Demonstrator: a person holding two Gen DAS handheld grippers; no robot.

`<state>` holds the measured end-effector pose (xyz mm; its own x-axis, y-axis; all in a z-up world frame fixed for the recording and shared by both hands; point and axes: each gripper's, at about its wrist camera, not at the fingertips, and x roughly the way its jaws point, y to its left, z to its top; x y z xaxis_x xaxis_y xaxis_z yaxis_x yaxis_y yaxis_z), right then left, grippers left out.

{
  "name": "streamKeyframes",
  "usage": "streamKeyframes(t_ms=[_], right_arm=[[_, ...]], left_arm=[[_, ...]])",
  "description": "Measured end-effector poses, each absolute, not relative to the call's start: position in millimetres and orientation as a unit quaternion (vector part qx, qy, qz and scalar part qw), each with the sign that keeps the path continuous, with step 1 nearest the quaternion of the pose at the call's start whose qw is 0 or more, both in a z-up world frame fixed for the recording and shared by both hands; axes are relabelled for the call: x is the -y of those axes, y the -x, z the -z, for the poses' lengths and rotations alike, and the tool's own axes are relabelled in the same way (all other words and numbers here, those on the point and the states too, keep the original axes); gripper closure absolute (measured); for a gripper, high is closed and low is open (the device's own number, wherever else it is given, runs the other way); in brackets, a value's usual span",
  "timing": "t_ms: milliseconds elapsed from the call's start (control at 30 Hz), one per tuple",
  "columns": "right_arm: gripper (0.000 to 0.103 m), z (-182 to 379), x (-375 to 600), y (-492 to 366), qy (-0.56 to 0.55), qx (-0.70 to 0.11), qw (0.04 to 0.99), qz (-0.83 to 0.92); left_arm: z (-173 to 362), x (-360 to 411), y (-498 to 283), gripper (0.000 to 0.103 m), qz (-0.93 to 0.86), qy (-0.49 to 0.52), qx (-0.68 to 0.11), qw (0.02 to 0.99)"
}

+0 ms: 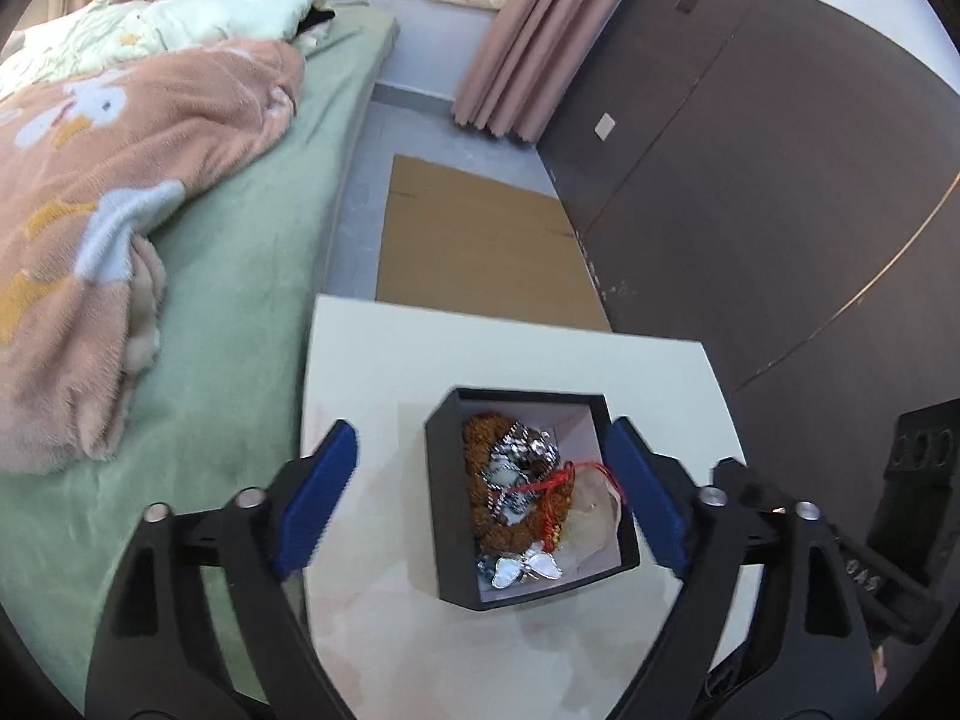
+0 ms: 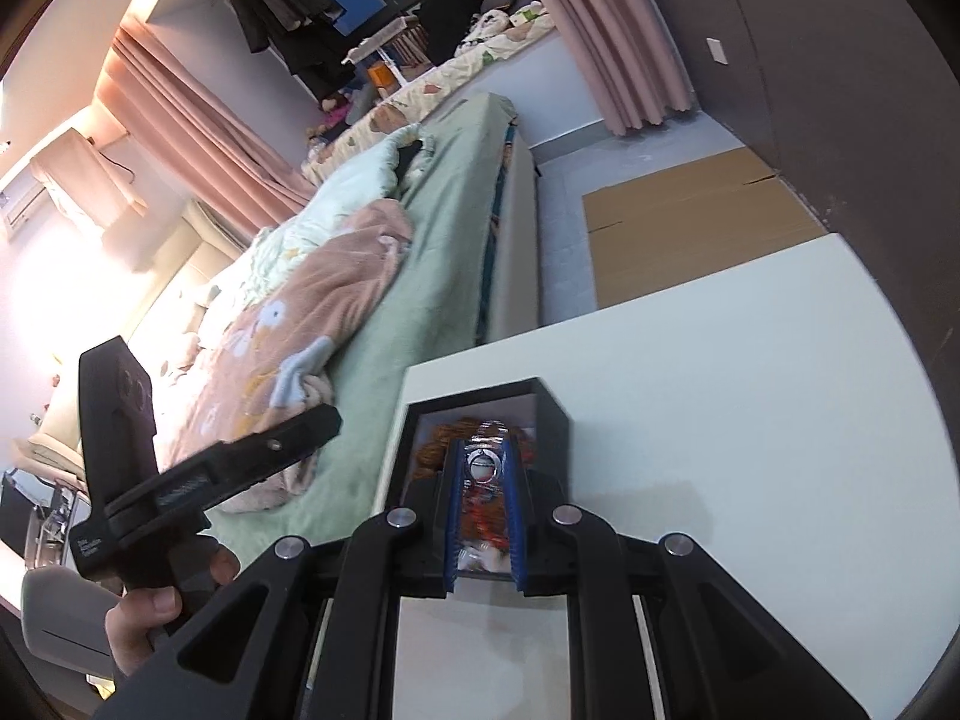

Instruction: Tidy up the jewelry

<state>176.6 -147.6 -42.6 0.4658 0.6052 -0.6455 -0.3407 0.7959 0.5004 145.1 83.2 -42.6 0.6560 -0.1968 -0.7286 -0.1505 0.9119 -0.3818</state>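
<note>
A black open box (image 1: 447,516) stands on the white table (image 1: 384,354). It holds brown bead strands (image 1: 480,444), silver pieces (image 1: 522,450), a red cord (image 1: 558,477) and a white butterfly piece (image 1: 528,567). My left gripper (image 1: 480,480) is open, its blue fingers (image 1: 318,498) standing wide on either side of the box. In the right wrist view my right gripper (image 2: 485,468) is nearly shut on a silver ring pendant (image 2: 483,465) over the box (image 2: 552,420). The jewelry beneath is partly hidden by the fingers.
A bed with a green sheet (image 1: 252,252) and a pink blanket (image 1: 120,180) lies left of the table. Flat cardboard (image 1: 480,246) lies on the floor beyond. A dark wall (image 1: 750,180) is at the right. The left gripper's body (image 2: 180,480) and the hand show in the right view.
</note>
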Motion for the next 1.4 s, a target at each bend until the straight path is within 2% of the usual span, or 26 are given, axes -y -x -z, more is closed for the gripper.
streamKeyframes(t_ms=[233, 267, 300, 333, 367, 533, 667, 867, 933, 1200, 1400], right_arm=[[0.087, 52.5, 114.7, -179.7, -0.137, -0.434, 0.843, -0.288], [0.083, 54.4, 112.5, -181.2, -0.134, -0.439, 0.842, -0.283], [0.075, 56.0, 112.1, -182.4, -0.134, -0.440, 0.844, -0.275], [0.054, 57.1, 114.7, -180.9, -0.136, -0.438, 0.847, -0.268], [0.044, 56.6, 117.0, -180.4, -0.138, -0.434, 0.851, -0.260], [0.042, 48.8, 128.4, -173.0, -0.136, -0.426, 0.859, -0.251], [0.026, 46.3, 141.4, -166.7, -0.132, -0.425, 0.866, -0.229], [0.011, 39.8, 171.6, -148.6, -0.138, -0.419, 0.873, -0.208], [0.008, 37.4, 179.5, -142.2, -0.141, -0.419, 0.874, -0.204], [0.007, 27.3, 210.9, -115.2, -0.135, -0.416, 0.882, -0.178], [0.007, 14.1, 233.4, -94.2, -0.130, -0.405, 0.891, -0.159]], left_arm=[[36.1, -99.9, -141.0, 0.011, 0.030, 0.216, -0.405, 0.888], [35.5, -102.4, -139.8, 0.011, 0.031, 0.220, -0.403, 0.888], [35.3, -104.0, -138.9, 0.009, 0.030, 0.221, -0.401, 0.888], [34.6, -105.8, -137.7, 0.007, 0.028, 0.221, -0.401, 0.889], [34.1, -107.9, -136.5, 0.006, 0.026, 0.222, -0.399, 0.889], [33.8, -108.2, -133.0, 0.005, 0.024, 0.219, -0.402, 0.888], [33.5, -101.4, -125.7, 0.005, 0.027, 0.203, -0.407, 0.890], [32.8, -84.8, -108.8, 0.005, 0.039, 0.185, -0.412, 0.891], [31.7, -75.9, -102.4, 0.005, 0.043, 0.172, -0.412, 0.894], [19.2, -48.1, -69.9, 0.005, 0.050, 0.132, -0.390, 0.910], [-1.8, -33.6, -41.7, 0.005, 0.053, 0.113, -0.344, 0.930]])
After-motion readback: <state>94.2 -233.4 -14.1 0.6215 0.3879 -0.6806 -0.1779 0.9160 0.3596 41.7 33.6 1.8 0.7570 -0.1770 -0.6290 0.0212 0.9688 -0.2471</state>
